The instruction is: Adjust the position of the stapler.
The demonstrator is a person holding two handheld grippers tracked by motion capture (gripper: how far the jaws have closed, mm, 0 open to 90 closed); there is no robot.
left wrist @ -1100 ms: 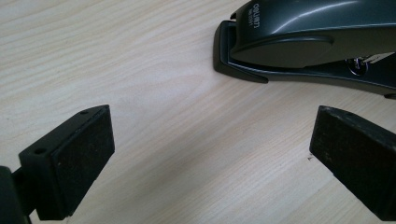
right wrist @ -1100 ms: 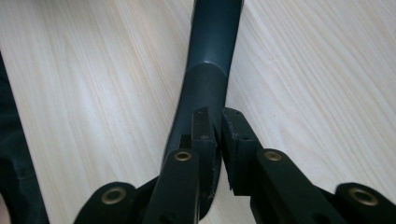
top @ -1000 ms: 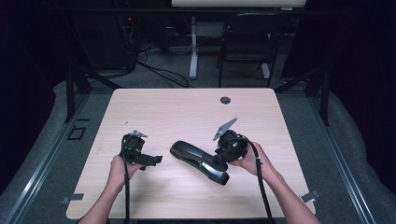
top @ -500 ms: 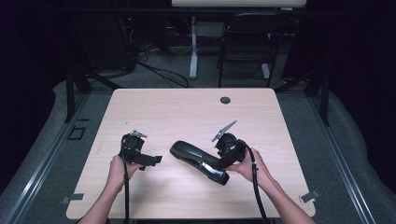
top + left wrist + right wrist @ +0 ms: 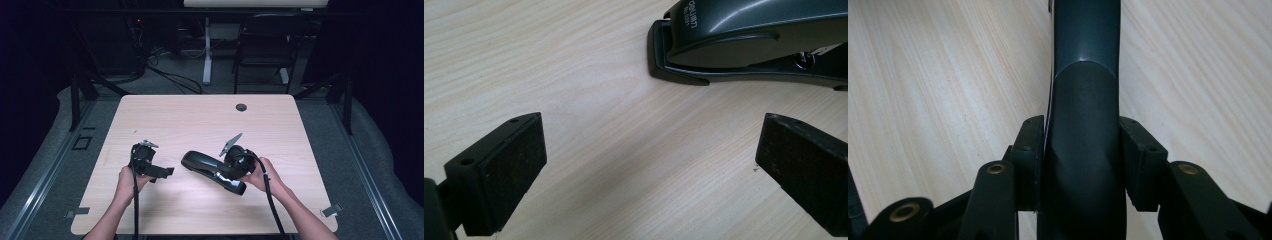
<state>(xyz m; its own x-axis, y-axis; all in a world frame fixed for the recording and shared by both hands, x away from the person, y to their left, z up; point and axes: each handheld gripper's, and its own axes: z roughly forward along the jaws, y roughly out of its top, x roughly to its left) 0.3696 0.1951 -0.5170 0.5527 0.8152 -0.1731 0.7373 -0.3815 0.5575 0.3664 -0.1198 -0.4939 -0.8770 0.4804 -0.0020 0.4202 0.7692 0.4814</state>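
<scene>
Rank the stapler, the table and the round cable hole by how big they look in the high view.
1. Table, largest by far.
2. Stapler, the long dark body lying between the two grippers.
3. Cable hole, a small dark circle near the far edge.

I see a counter (image 5: 200, 120) of pale wood with fine grain lines, smooth and matt. The stapler (image 5: 754, 40) looks like dark plastic, a bit shiny on top. My jaws carry rough, dull black pads (image 5: 514, 175).
</scene>
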